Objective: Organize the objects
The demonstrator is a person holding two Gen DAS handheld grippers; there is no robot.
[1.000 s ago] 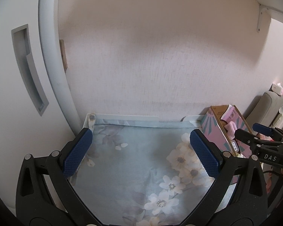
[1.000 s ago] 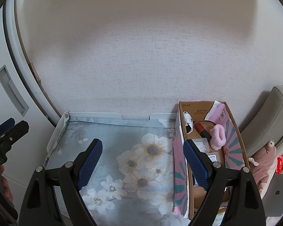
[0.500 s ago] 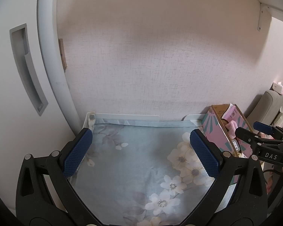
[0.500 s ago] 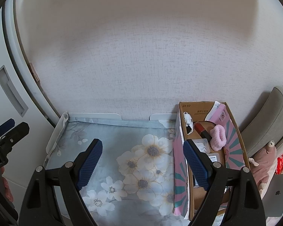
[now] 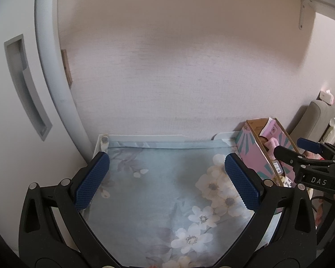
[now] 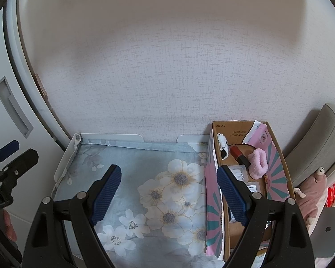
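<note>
A pink and teal cardboard box (image 6: 277, 156) stands at the right edge of a small table under a floral cloth (image 6: 167, 185); it also shows in the left wrist view (image 5: 254, 154). Inside lie a pink fluffy scrunchie (image 6: 258, 163), a red and black lipstick (image 6: 239, 154), a small panda item (image 6: 223, 145), a clear case (image 6: 239, 172) and a pink packet (image 6: 260, 134). My right gripper (image 6: 167, 194) is open and empty above the cloth, left of the box. My left gripper (image 5: 166, 178) is open and empty over the cloth's left part.
A textured wall (image 6: 167, 78) backs the table. A white cabinet door with a recessed handle (image 5: 26, 87) is at the left. A grey cushion (image 6: 319, 138), a pink plush toy (image 6: 312, 189) and a silver laptop (image 6: 326, 234) lie at the right.
Both grippers stay open and nearly still; the left view has drifted slightly.
</note>
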